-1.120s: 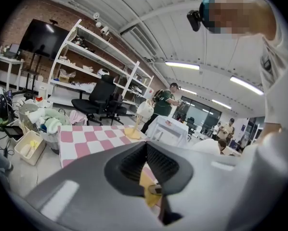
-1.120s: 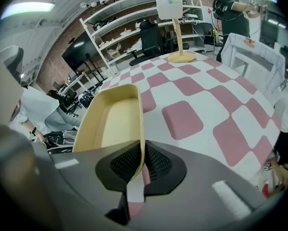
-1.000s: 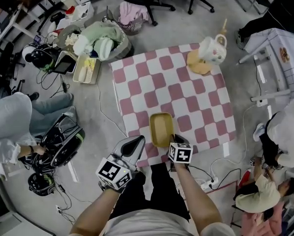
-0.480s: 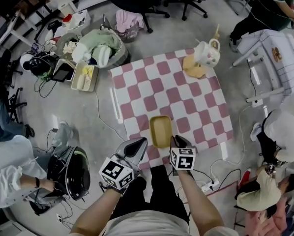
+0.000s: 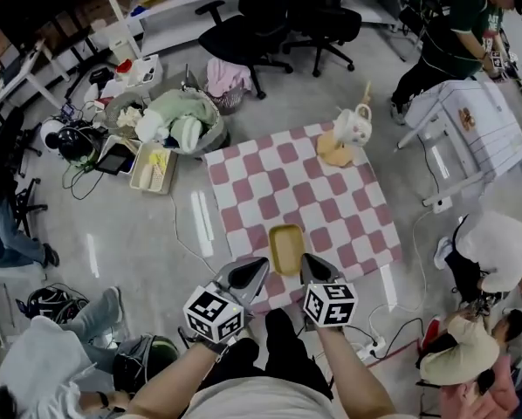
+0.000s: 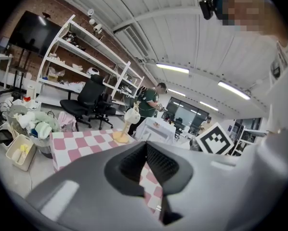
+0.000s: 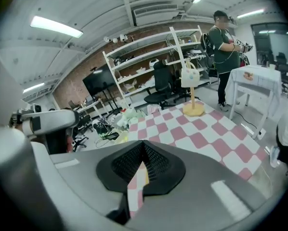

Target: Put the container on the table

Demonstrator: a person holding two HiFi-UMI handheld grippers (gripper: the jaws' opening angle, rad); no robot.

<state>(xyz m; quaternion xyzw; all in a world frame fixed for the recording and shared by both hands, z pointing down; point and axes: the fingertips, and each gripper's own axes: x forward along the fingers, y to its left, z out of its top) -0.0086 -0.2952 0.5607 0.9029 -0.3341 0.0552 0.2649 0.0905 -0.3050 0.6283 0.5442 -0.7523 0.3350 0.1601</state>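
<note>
The yellow rectangular container (image 5: 286, 247) sits flat on the pink-and-white checked table (image 5: 331, 199), close to its near edge. In the head view my right gripper (image 5: 305, 260) is just behind the container's near right corner, jaws together with nothing between them. My left gripper (image 5: 258, 265) hangs off the container's near left, past the table's near edge, also shut and empty. In both gripper views the jaw tips meet, left gripper (image 6: 146, 146) and right gripper (image 7: 143, 143), and the jaws hide most of the container.
A cream mug on a yellow stand (image 5: 352, 131) occupies the table's far right corner. On the floor to the far left are a full laundry basket (image 5: 181, 119) and a small tray (image 5: 154, 167). Office chairs (image 5: 270, 24) stand beyond. People and a white side table (image 5: 470, 116) are on the right.
The head camera has risen, so the table looks smaller. My right gripper has drawn back from the container's corner toward me; the container stays flat on the cloth. The left gripper stays shut.
</note>
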